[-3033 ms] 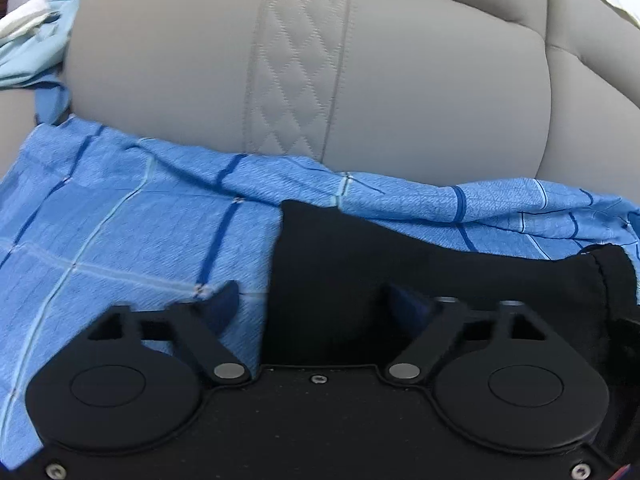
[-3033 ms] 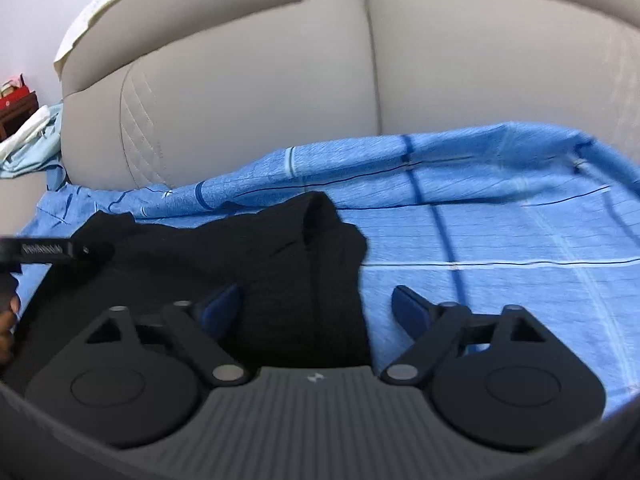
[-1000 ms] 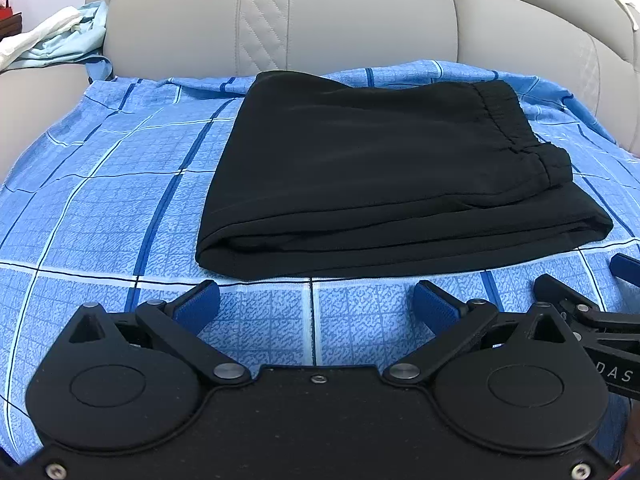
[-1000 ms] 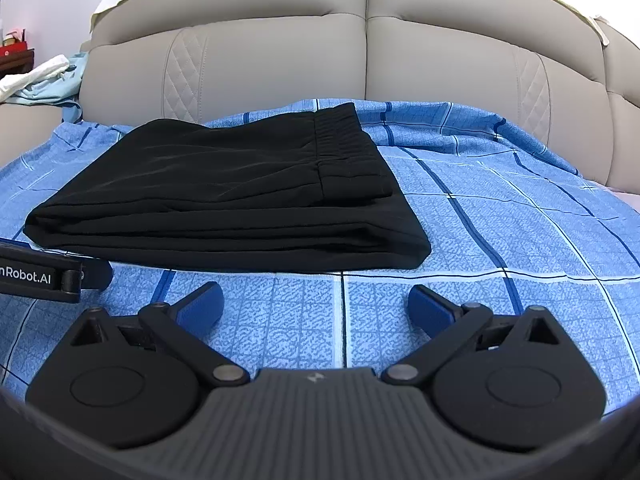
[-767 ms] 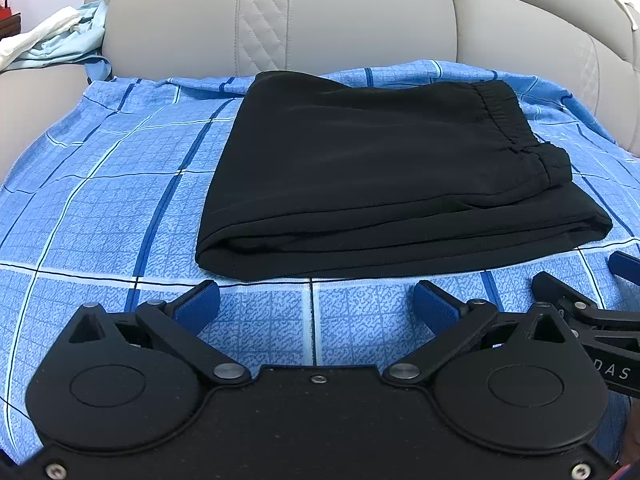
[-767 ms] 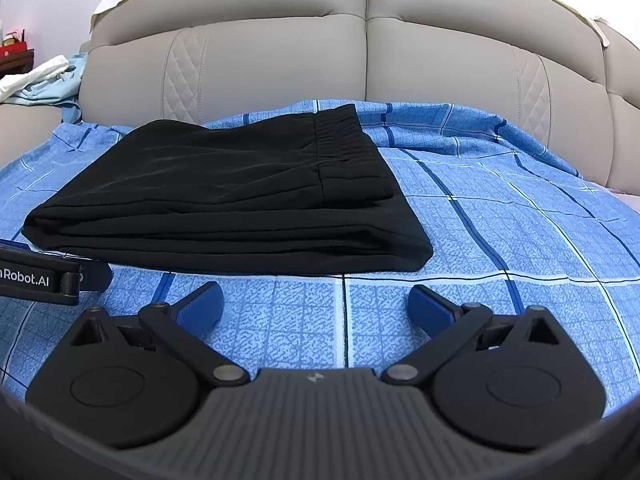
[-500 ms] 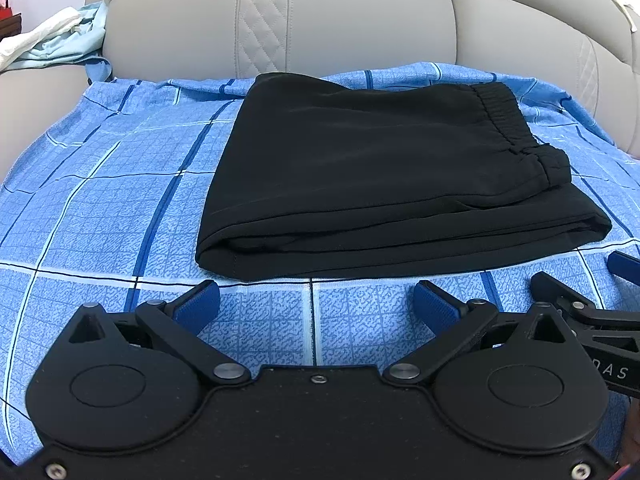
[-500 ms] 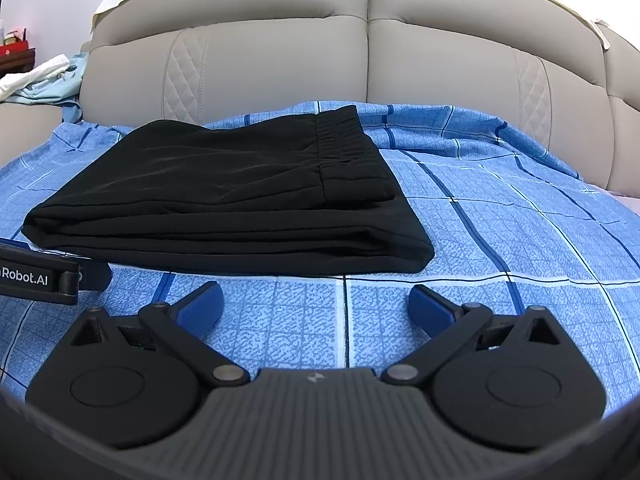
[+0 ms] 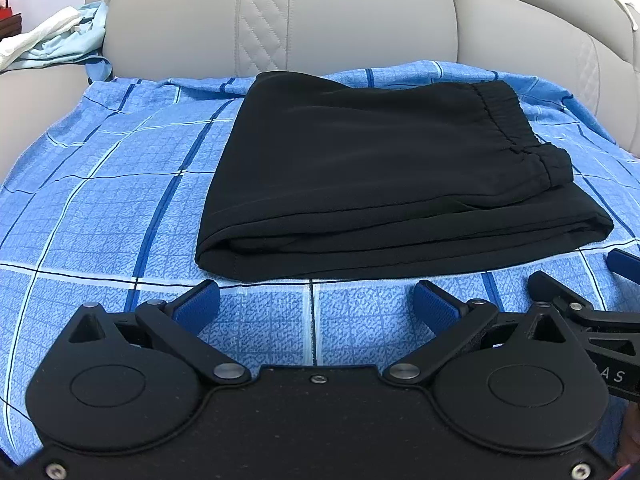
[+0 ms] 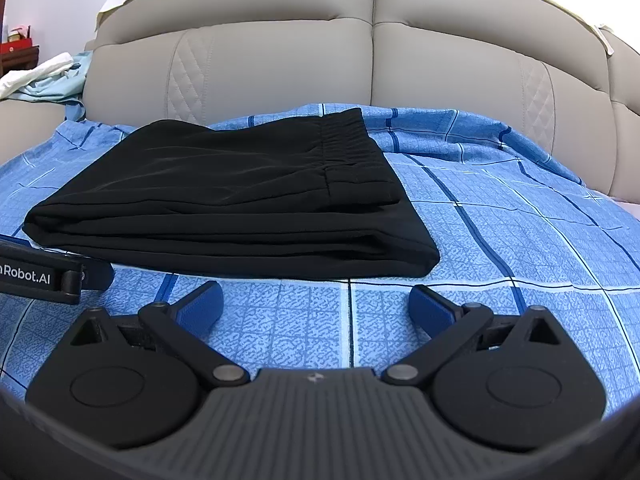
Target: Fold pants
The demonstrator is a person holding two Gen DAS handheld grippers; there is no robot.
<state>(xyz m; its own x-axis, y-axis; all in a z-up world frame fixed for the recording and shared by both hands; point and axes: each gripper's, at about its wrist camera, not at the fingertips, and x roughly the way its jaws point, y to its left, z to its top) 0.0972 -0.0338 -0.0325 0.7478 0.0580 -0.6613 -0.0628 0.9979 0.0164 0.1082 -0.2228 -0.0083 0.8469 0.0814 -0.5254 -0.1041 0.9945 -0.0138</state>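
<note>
Covering most of both views, a blue checked sheet lies spread over a bed, with a padded beige headboard rising behind it and a small heap of pale clothes off at the far left. Compared with 3 seconds ago, when both cameras sat pressed low against the headboard with black cloth bunched right between the fingers, the views are now pulled back and the whole bundle is in sight. In the last second almost nothing has shifted.

On the middle of the sheet rest the black pants, folded into 1 flat, stacked rectangle. Several layers show along the near edge, and the gathered elastic waistband runs down the right side. The bundle looks neat and square, so the folding appears finished, or very nearly so.

Nearest the cameras sit the 2 tongs. The left gripper has its blue pads spread wide apart, with only bare sheet between them, just short of the near edge of the pants and not touching them. The right gripper is likewise spread wide and holds nothing, hovering just in front of the bundle's near right corner. Each tool's tip shows at the edge of the other's view, so they sit side by side.

With both tools withdrawn and empty, little seems left beyond perhaps a final smoothing.
</note>
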